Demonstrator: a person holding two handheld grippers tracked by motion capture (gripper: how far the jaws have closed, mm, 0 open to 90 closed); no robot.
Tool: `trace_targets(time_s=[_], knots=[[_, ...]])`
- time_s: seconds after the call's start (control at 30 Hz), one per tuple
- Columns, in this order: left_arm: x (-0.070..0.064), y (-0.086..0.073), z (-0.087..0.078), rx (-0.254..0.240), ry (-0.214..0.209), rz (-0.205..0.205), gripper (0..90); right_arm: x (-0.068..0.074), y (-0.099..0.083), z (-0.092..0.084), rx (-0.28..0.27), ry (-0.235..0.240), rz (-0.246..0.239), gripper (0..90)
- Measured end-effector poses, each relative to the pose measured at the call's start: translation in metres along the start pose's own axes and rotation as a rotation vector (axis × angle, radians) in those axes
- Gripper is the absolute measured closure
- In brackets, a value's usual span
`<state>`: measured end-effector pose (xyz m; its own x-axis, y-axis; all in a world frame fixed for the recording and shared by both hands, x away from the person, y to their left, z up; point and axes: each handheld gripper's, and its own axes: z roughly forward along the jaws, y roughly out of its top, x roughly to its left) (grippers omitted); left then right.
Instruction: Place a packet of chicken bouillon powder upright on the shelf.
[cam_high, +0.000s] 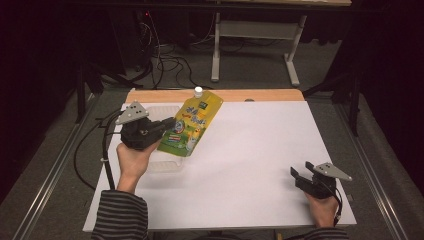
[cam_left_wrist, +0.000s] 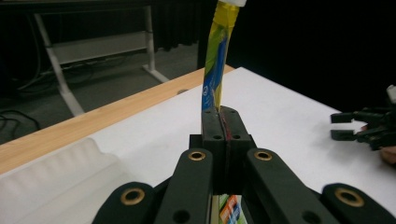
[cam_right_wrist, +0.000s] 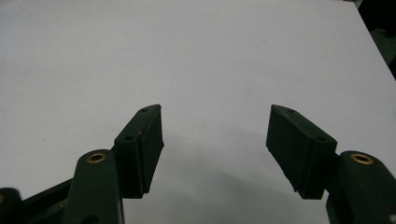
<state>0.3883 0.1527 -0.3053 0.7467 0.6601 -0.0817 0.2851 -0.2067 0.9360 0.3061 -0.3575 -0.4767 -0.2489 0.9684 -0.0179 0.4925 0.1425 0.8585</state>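
My table (cam_high: 250, 165) is the biggest thing here, a white sheet over a wooden top whose bare strip shows only along the far edge; its near corners run under my sleeves and out of the high view. Everything beyond that far edge is dark, and I can just make out a pale desk frame (cam_high: 257, 35) and some cables on the floor there.

On the table's left part lies a clear plastic tray (cam_high: 165, 165). It is hard to read against the white, and my left hand and the pouch cover much of it.

The pouch (cam_high: 192, 125) is a yellow-green spouted bag with a white cap (cam_high: 198, 91). I hold it above the tray, over the table's far left part. Its long axis runs from near-left to far-right, cap end pointing toward the table's far edge. In the left gripper view I see it edge-on, rising from between my jaws, and the cap is cut off at the top. The print on it is too small to read.

My left gripper (cam_high: 170, 125) is pressed together on the pouch's lower left edge, pads pinching the film.

My right gripper (cam_high: 298, 172) rests at the table's near right corner, jaws spread wide with bare white table between them.
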Motion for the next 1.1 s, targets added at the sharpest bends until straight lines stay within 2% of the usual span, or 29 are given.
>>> trace_targets(time_s=[0.1, 0.33, 0.47, 0.6, 0.67, 0.83, 0.97, 1.1], knots=[[0.006, -0.005, 0.000, -0.001, 0.007, -0.023, 90.0, 0.001, 0.001, 0.001, 0.015, 0.000, -0.011, 36.7], [0.011, -0.006, -0.006, -0.002, 0.036, -0.029, 90.0, 0.002, 0.001, 0.002, 0.018, 0.008, -0.022, 36.8], [0.014, -0.010, -0.009, 0.014, 0.075, 0.007, 90.0, 0.003, 0.001, 0.001, 0.017, 0.001, -0.018, 36.9], [0.022, -0.017, -0.010, 0.015, 0.089, -0.014, 90.0, 0.002, 0.001, 0.002, 0.024, -0.007, -0.027, 37.2], [0.023, -0.018, -0.010, 0.019, 0.097, -0.007, 90.0, 0.003, 0.001, 0.002, 0.024, -0.008, -0.027, 37.2], [0.027, -0.024, -0.007, 0.022, 0.104, -0.022, 90.0, 0.004, 0.001, 0.004, 0.039, -0.009, -0.046, 37.2], [0.028, -0.027, -0.002, 0.031, 0.118, -0.007, 90.0, 0.004, 0.001, 0.003, 0.033, -0.005, -0.033, 37.3], [0.033, -0.033, 0.003, 0.030, 0.112, -0.038, 90.0, 0.004, 0.001, 0.003, 0.035, -0.005, -0.036, 37.2]])
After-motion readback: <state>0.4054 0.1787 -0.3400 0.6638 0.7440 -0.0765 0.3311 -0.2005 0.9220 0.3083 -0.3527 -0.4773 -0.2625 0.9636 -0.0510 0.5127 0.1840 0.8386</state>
